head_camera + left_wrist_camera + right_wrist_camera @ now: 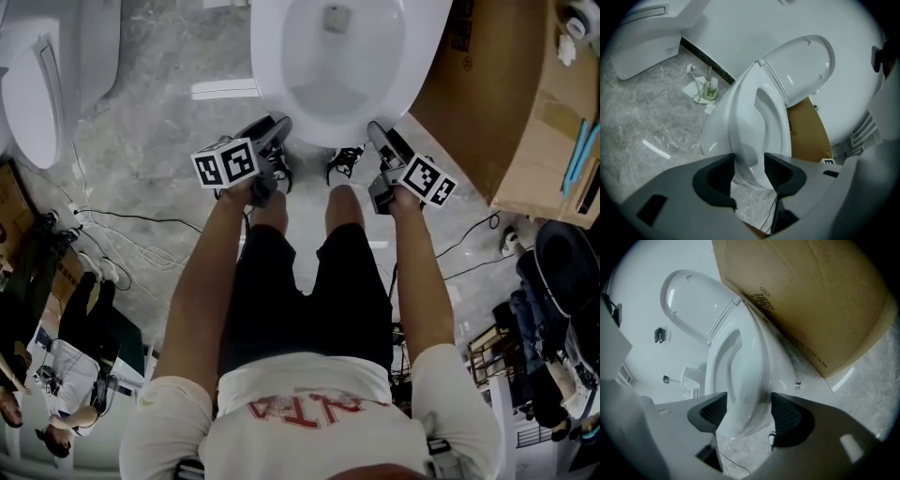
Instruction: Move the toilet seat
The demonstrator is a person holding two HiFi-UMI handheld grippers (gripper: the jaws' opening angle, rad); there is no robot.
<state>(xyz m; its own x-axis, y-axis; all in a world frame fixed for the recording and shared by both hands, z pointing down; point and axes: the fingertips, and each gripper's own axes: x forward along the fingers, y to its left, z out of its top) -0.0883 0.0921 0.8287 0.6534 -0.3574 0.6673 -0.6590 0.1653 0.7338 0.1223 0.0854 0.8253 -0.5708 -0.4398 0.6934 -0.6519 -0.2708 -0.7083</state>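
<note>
Your left gripper (749,172) and right gripper (748,411) both gape wide and empty at the front of the toilet seat (780,126), which lies down on the bowl (782,367). I reckon a shallow pinch on that glossy rim could slip and let it slam.

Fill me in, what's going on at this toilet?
A person stands at the front of a white toilet with a handheld gripper in each hand. The left gripper and right gripper both point down at the front edge of the toilet seat. The seat lies down on the bowl and the lid is raised. Both pairs of jaws are open with that front edge between them, and nothing is clamped yet. A cardboard box sits right beside the toilet.
</note>
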